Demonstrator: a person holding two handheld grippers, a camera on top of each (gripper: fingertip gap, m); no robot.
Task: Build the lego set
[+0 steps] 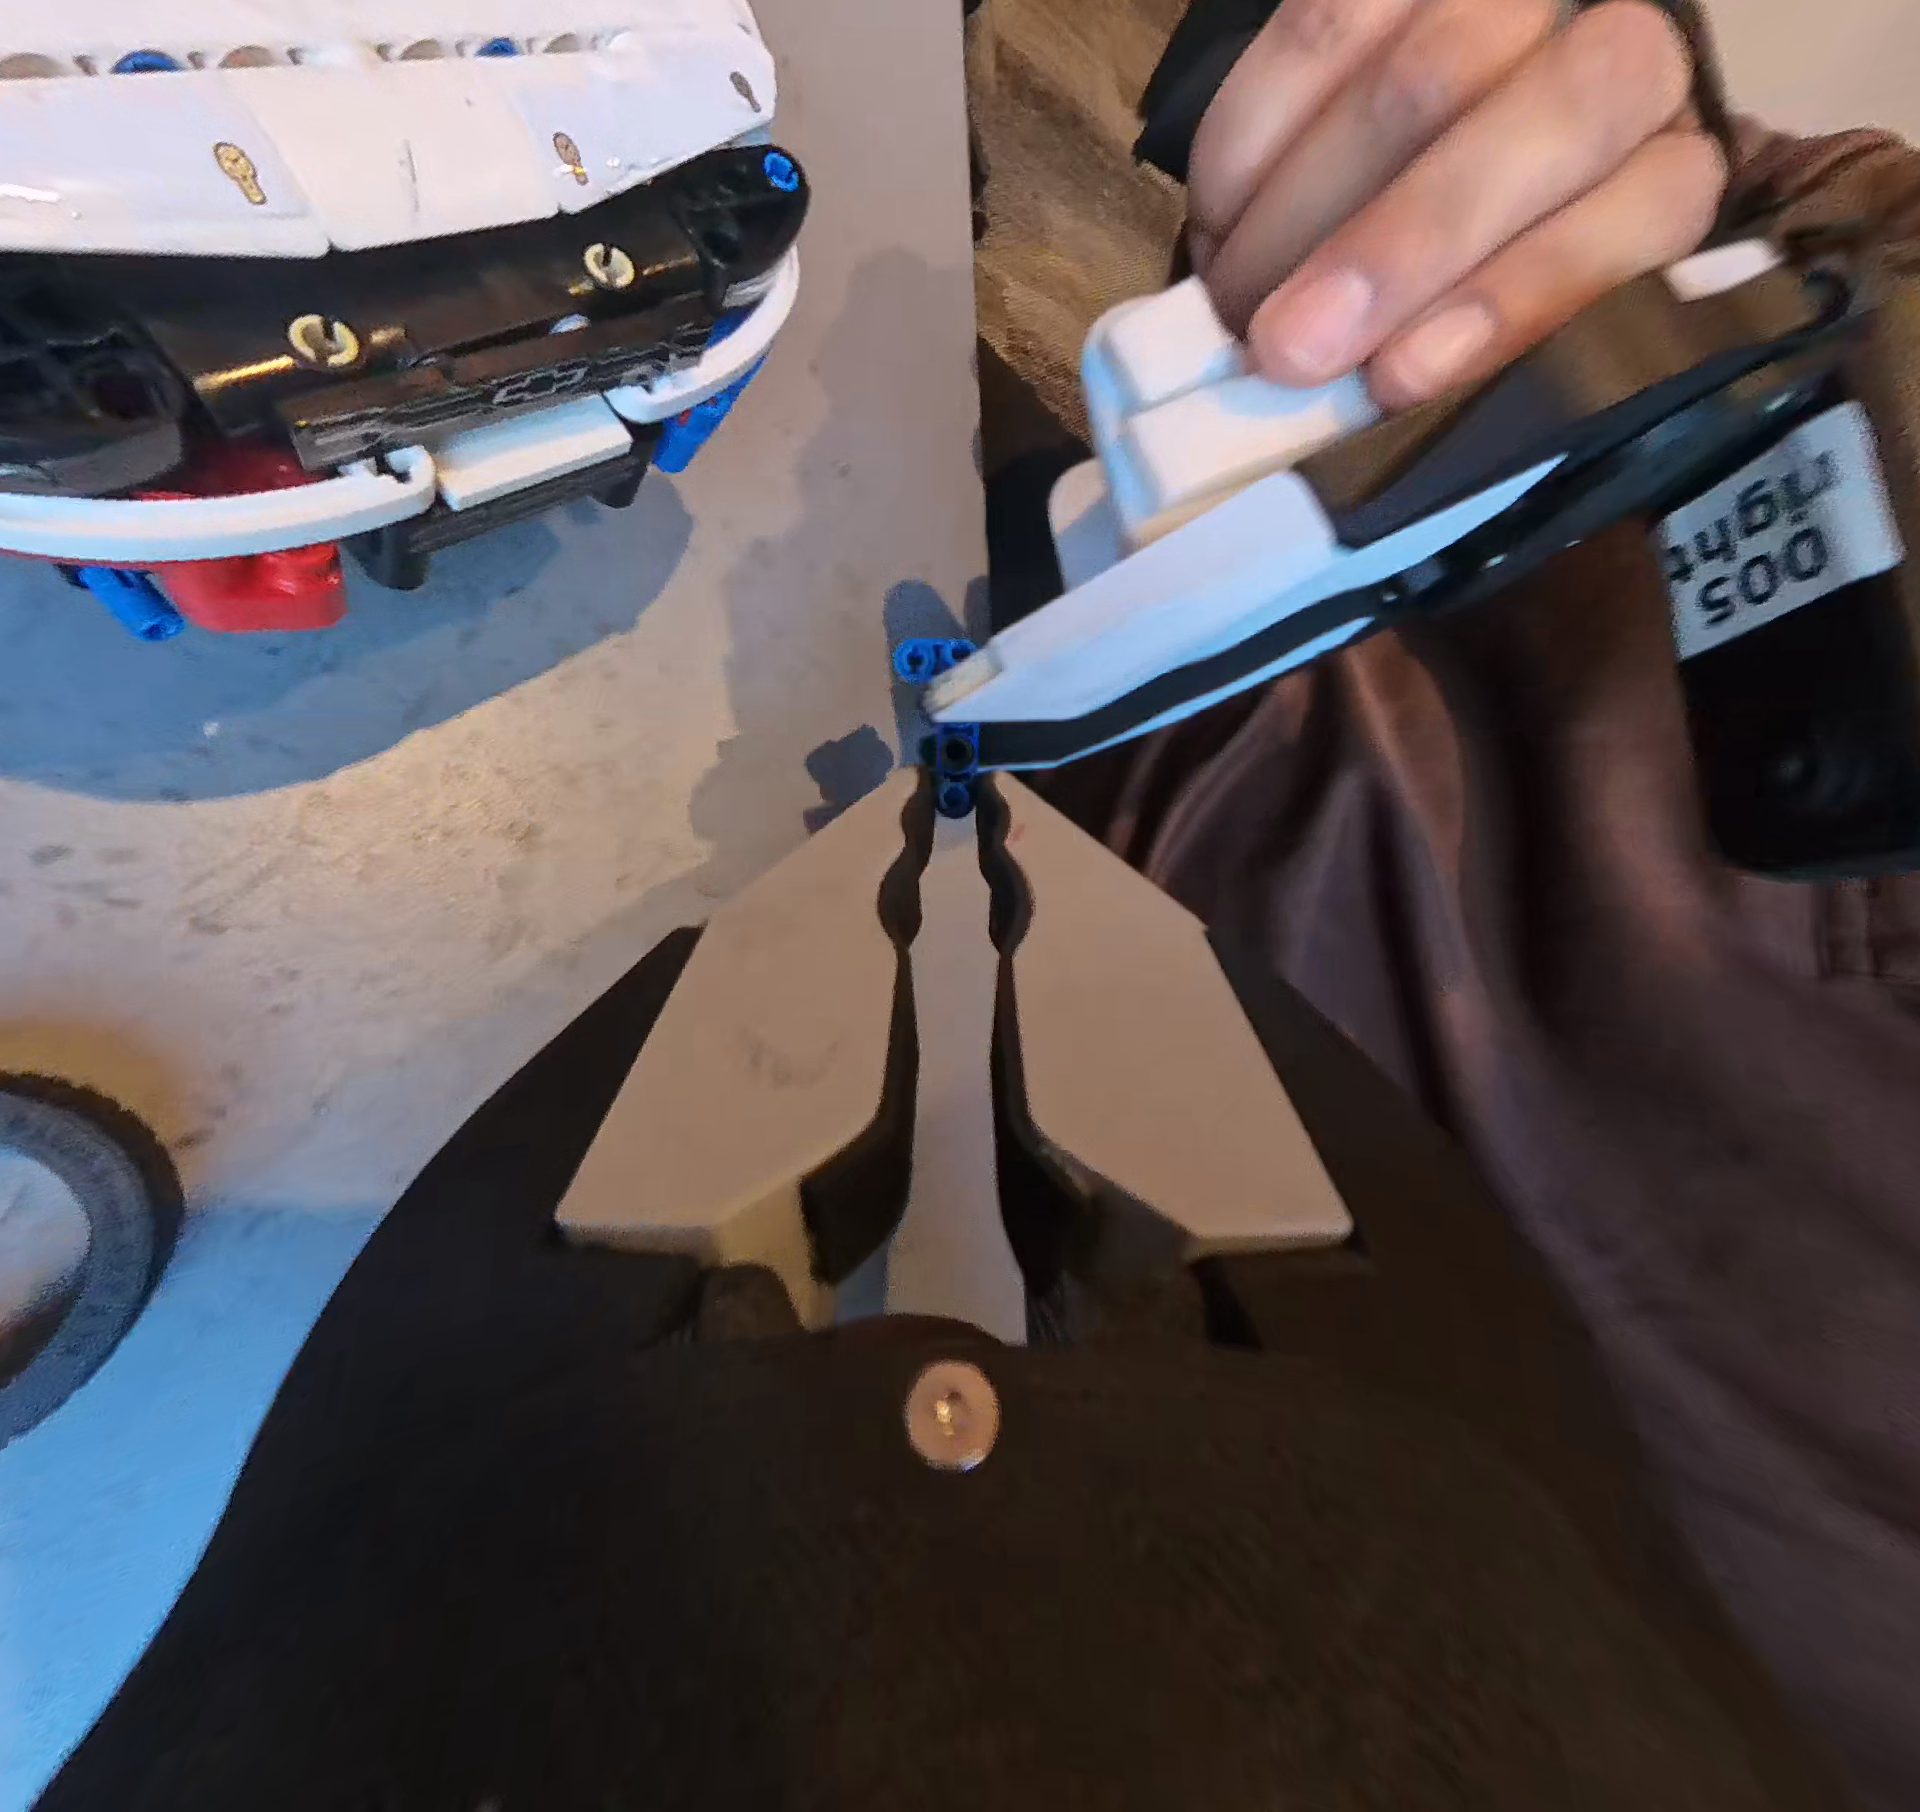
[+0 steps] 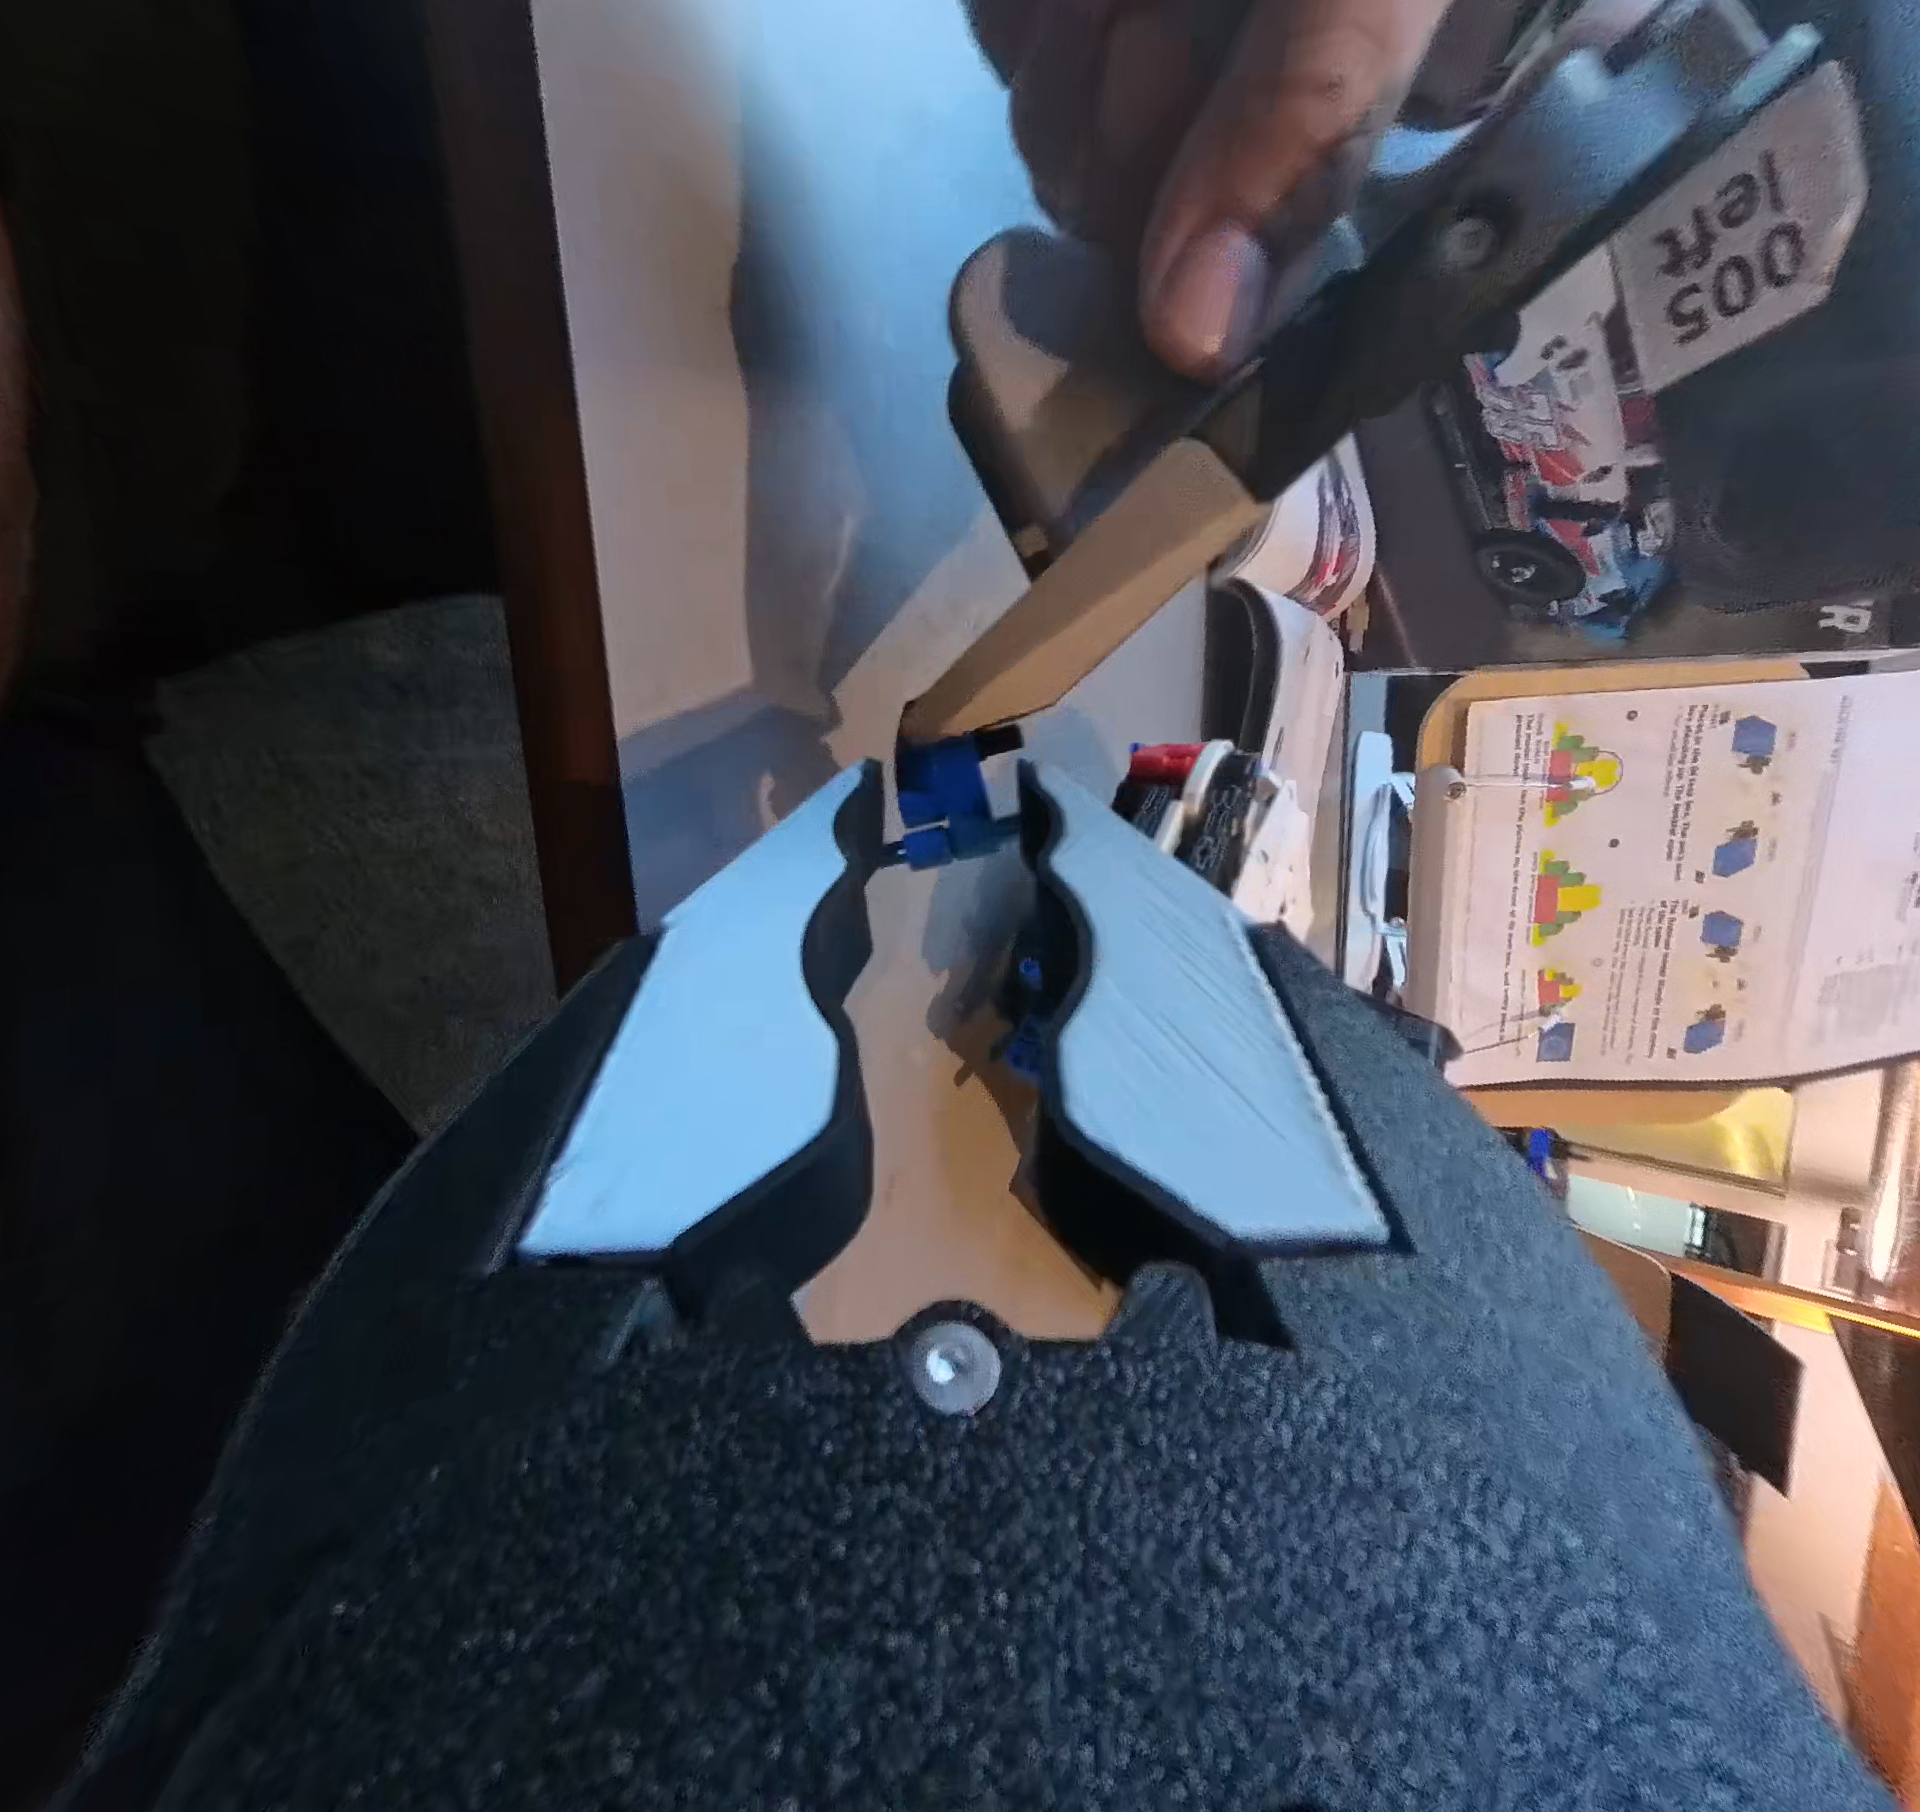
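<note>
Fingers of the left gripper (image 1: 954, 786) pinch a small blue lego connector (image 1: 954, 773), steadying it above the pale counter (image 1: 436, 869). Right gripper (image 2: 951, 796) fingers stand narrowly apart around its pin end, apparently aligning it. White lego car model (image 1: 395, 235) waits nearby.

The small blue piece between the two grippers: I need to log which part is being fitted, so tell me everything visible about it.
The small blue piece is a glossy plastic connector with round pin holes along it and an arm branching sideways near its top. It is held in the air beyond the table edge, pinched at the tips of the left gripper, whose fingers are closed on it. The right gripper meets it from the other side; its fingers stand apart, one tip against the piece.
</note>
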